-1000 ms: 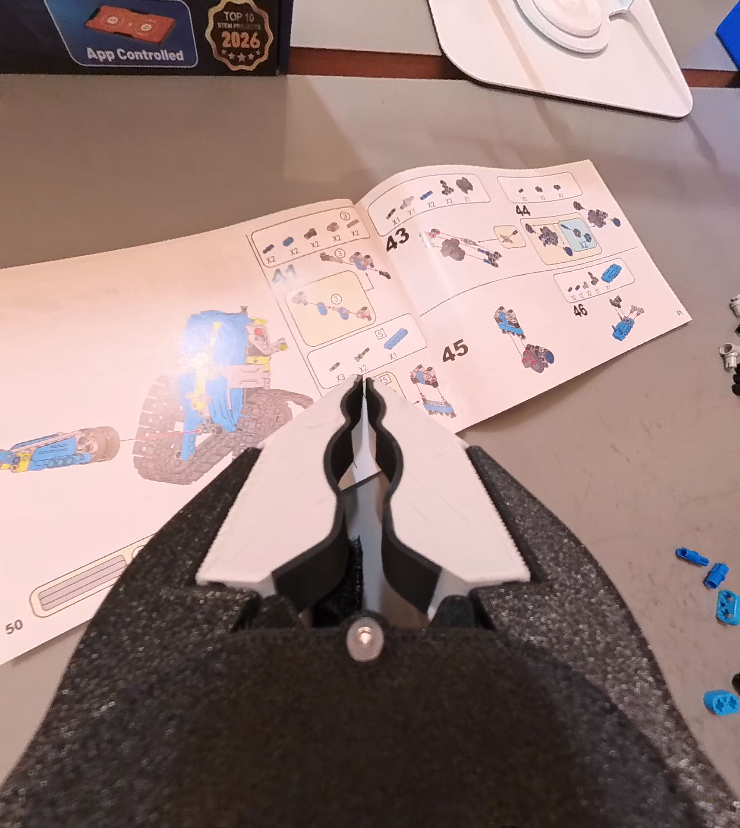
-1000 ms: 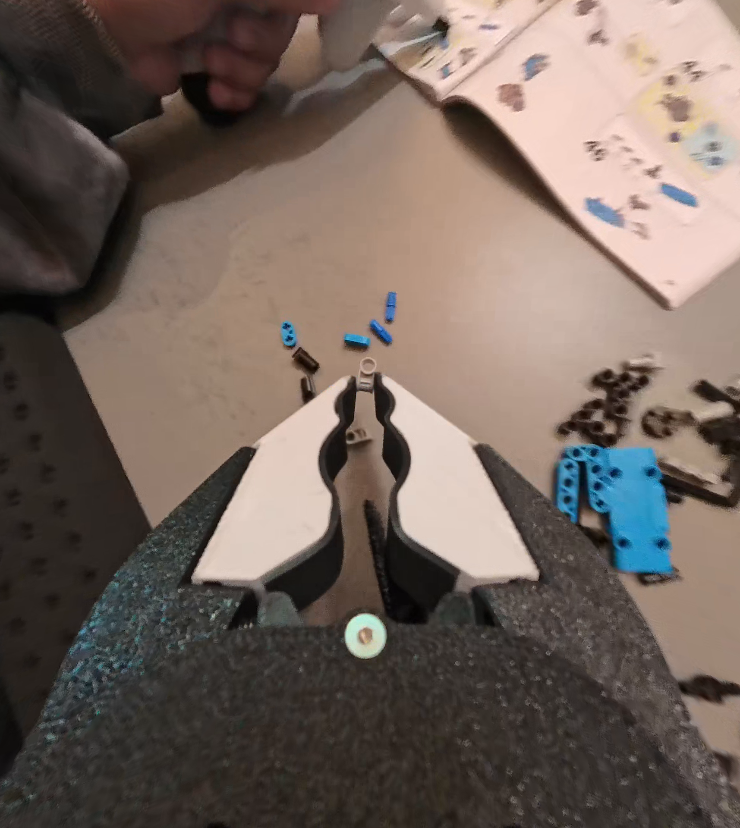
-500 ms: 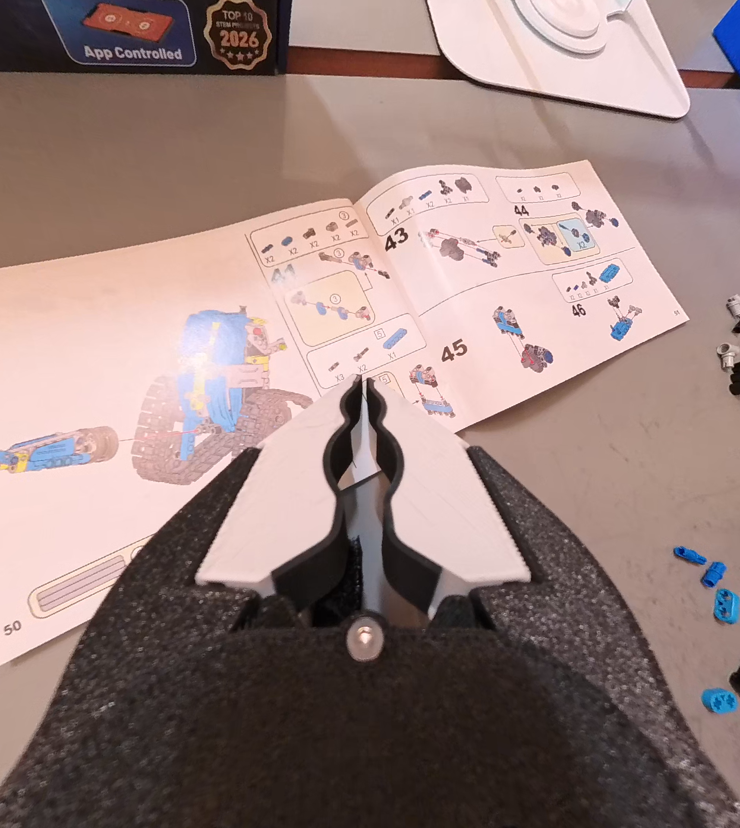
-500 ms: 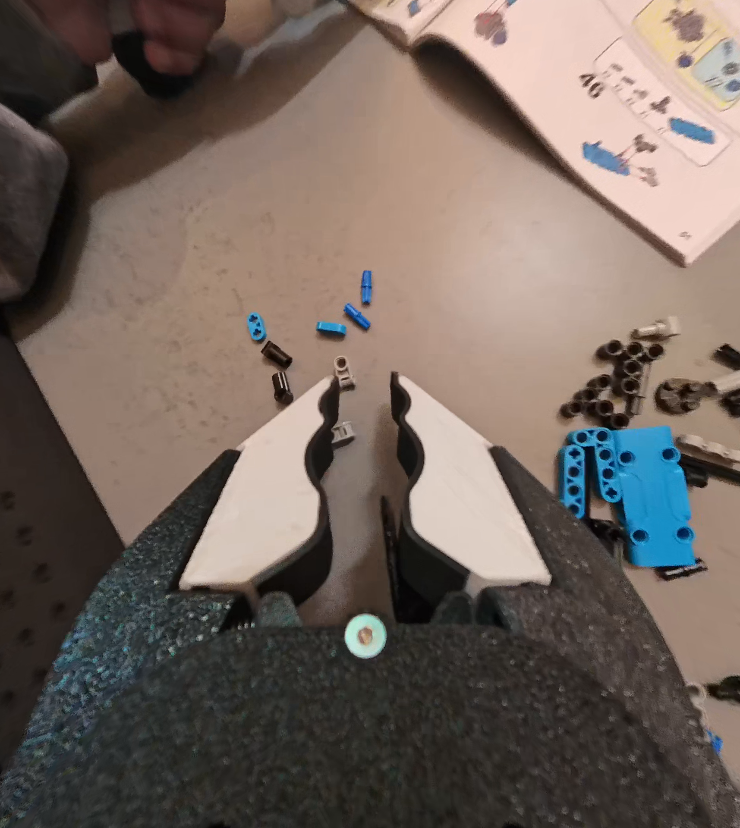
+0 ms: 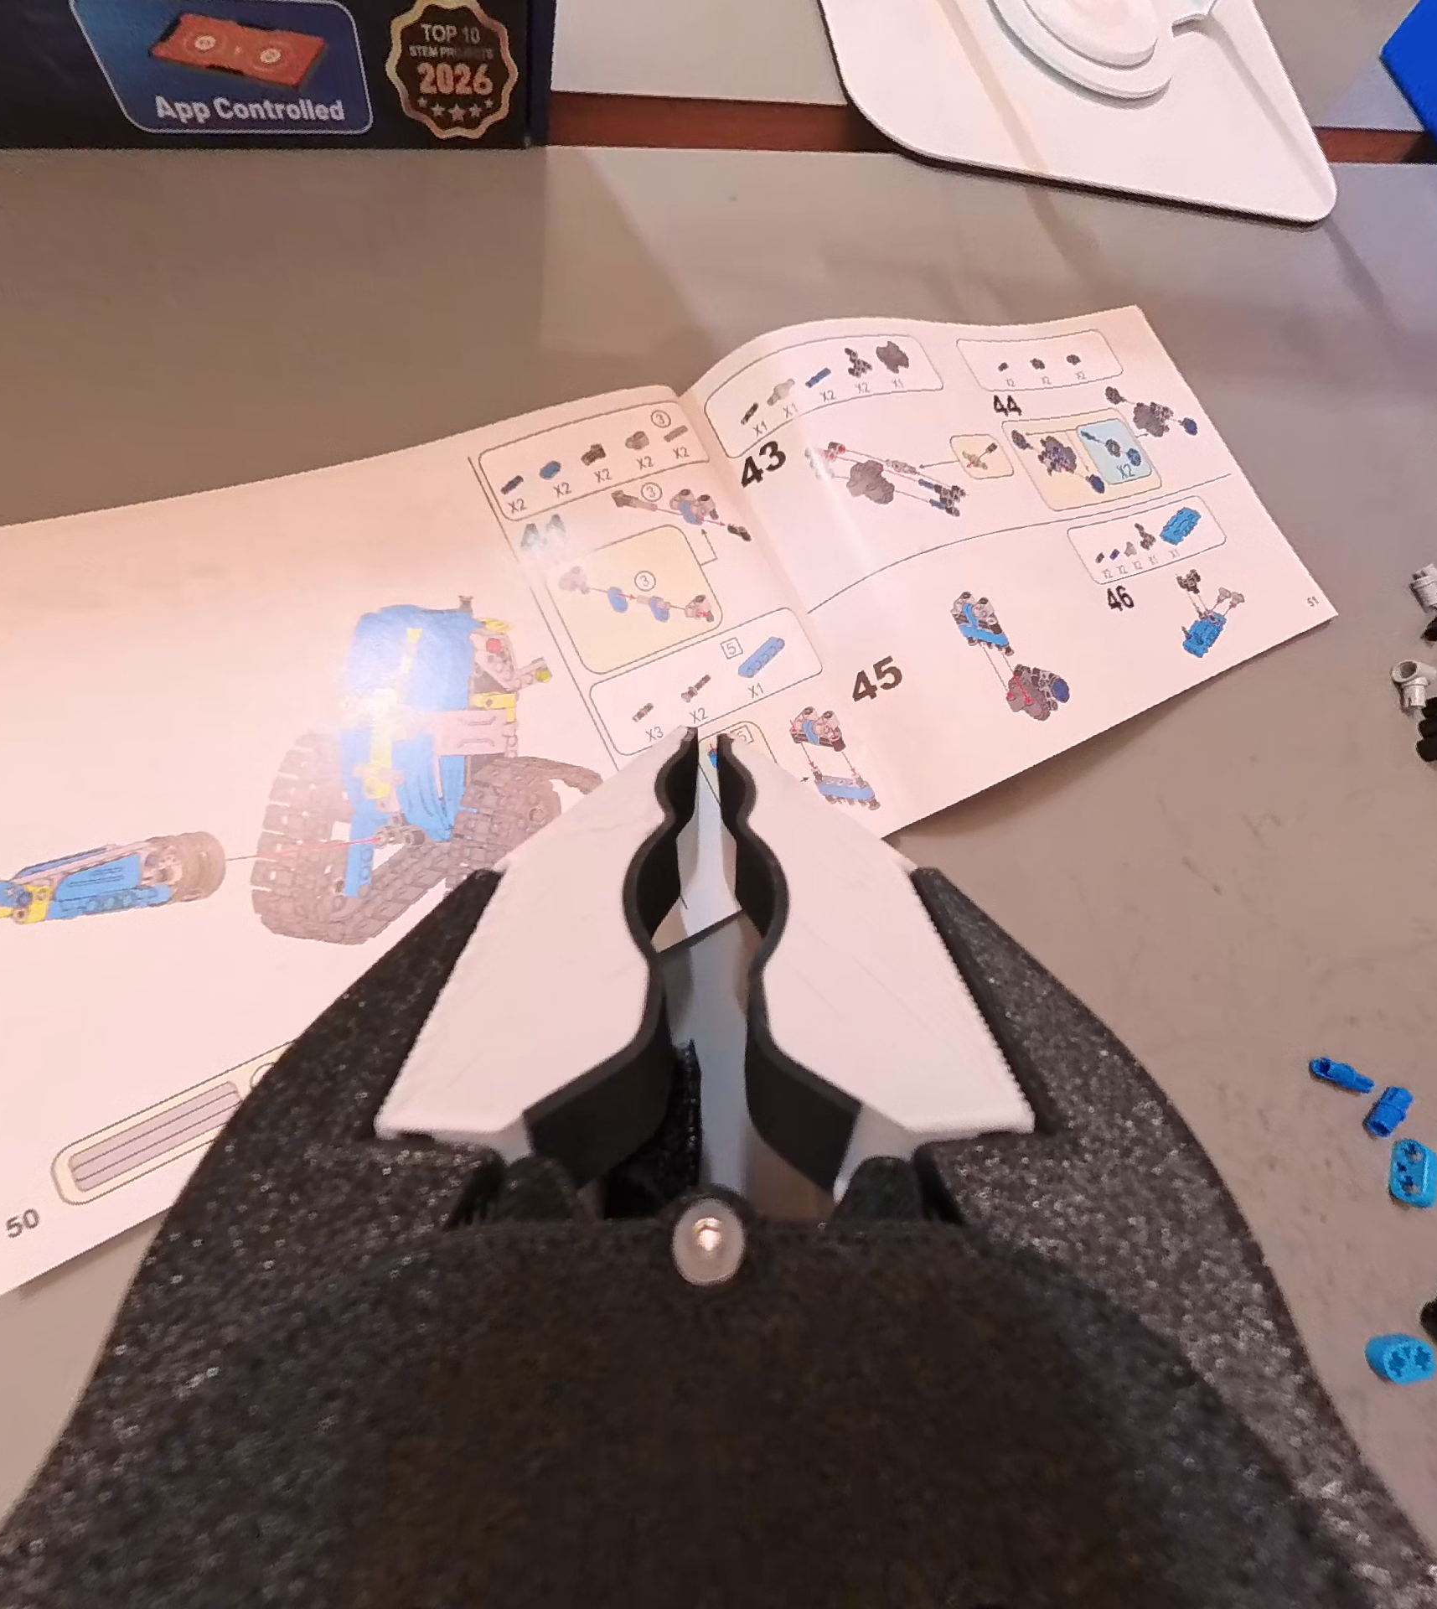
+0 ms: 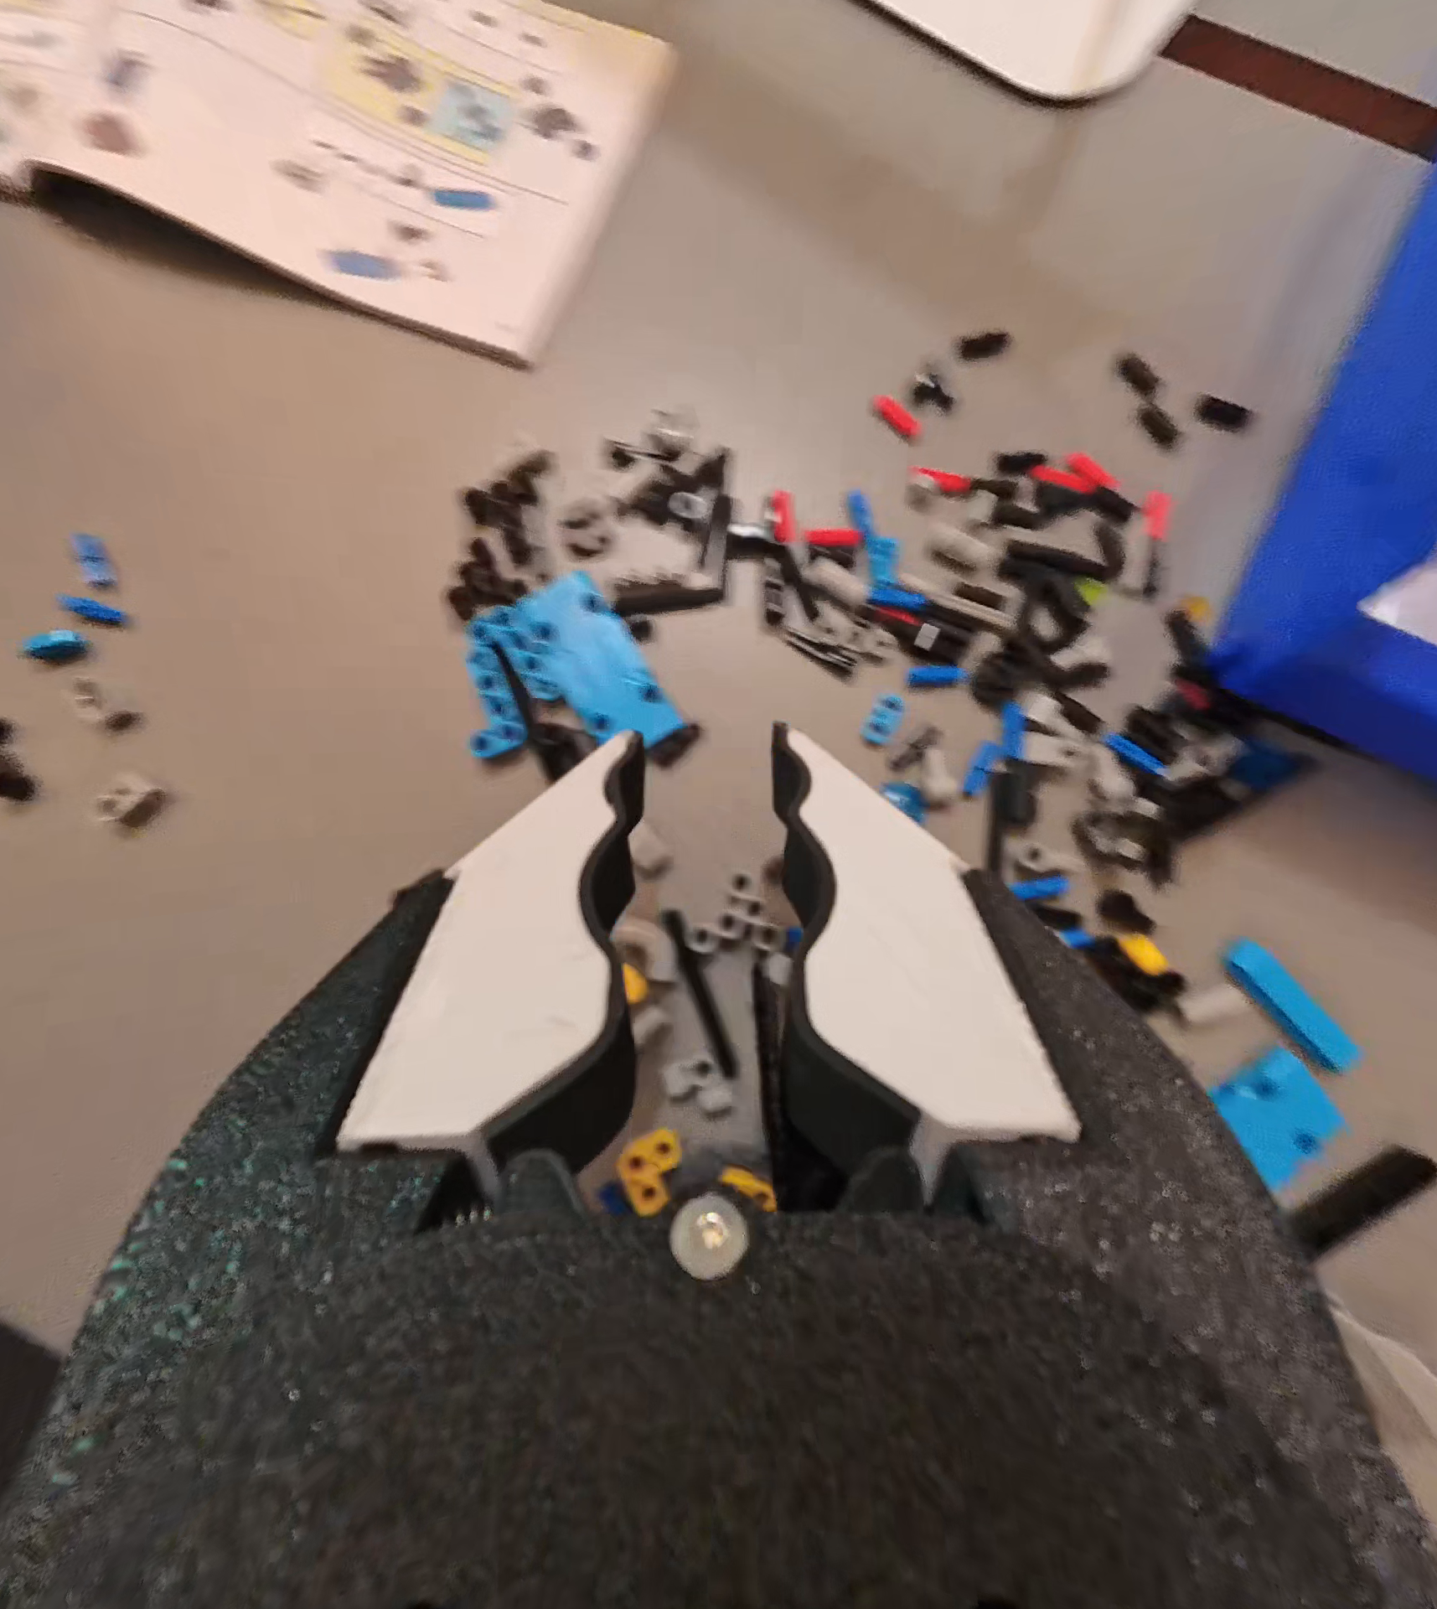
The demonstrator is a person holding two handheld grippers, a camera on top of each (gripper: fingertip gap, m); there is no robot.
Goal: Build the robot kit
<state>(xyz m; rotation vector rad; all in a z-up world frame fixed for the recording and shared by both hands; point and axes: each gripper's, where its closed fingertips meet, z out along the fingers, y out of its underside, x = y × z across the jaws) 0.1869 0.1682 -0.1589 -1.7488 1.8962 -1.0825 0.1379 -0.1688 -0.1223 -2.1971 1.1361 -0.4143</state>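
The left gripper (image 5: 704, 740), fingertips nearly pressed together and holding nothing, hovers over the open white instruction booklet (image 5: 523, 627); the right gripper (image 6: 706, 740), spread, hangs above blurred, seemingly mixed plastic building pieces (image 6: 915, 592) near the grey bench's (image 5: 1132, 914) right edge

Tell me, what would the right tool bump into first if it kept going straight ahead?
Probably the heap of small black, grey, red and blue plastic building pieces on the grey table. The right tool is open, with the big blue holed plate just left of its line. Blur hides depth.
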